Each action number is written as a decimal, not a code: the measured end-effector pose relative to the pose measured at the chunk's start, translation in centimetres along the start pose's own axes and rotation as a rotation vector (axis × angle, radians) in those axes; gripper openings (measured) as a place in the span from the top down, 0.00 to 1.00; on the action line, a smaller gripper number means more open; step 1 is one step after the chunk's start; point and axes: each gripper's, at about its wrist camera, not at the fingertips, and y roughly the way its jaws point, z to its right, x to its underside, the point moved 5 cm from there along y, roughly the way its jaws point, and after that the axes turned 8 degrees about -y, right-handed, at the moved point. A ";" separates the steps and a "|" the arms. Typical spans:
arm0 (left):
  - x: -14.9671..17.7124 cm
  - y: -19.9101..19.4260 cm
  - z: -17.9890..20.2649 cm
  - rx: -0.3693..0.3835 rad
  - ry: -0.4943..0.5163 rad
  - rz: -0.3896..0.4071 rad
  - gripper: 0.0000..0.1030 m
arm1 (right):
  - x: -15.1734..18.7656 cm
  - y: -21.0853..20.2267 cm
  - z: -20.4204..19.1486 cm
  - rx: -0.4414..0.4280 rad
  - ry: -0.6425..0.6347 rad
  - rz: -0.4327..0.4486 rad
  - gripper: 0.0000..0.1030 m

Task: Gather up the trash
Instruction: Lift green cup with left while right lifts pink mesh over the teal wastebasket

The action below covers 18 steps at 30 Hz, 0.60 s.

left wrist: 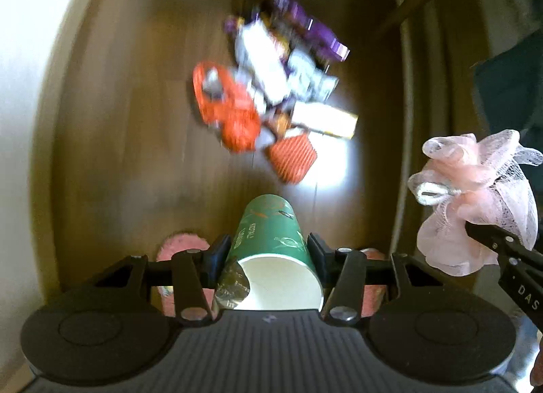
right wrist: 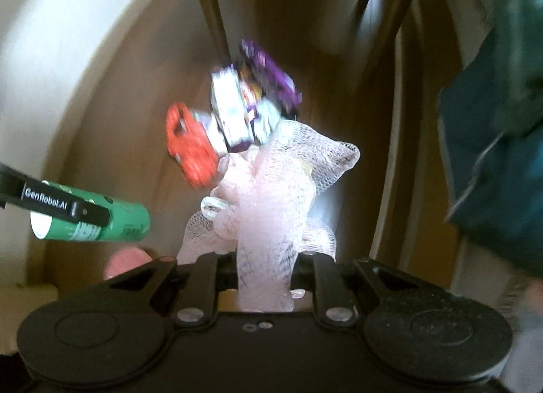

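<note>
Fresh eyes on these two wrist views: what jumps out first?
The left gripper is clamped on a green paper cup lying on its side, its open mouth toward the camera. The right gripper pinches a pink mesh bath pouf. Beyond both, a blurred heap of wrappers, purple, white and orange, lies on the wooden floor.

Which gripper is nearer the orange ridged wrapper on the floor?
Left. The left gripper, clamping the green paper cup, hovers just short of the orange ridged wrapper. The right gripper, holding pink mesh, sits off to its right.
</note>
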 end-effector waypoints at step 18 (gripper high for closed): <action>-8.3 -35.8 6.6 0.245 0.203 0.528 0.53 | -15.1 -32.2 -1.4 0.077 0.091 0.379 0.84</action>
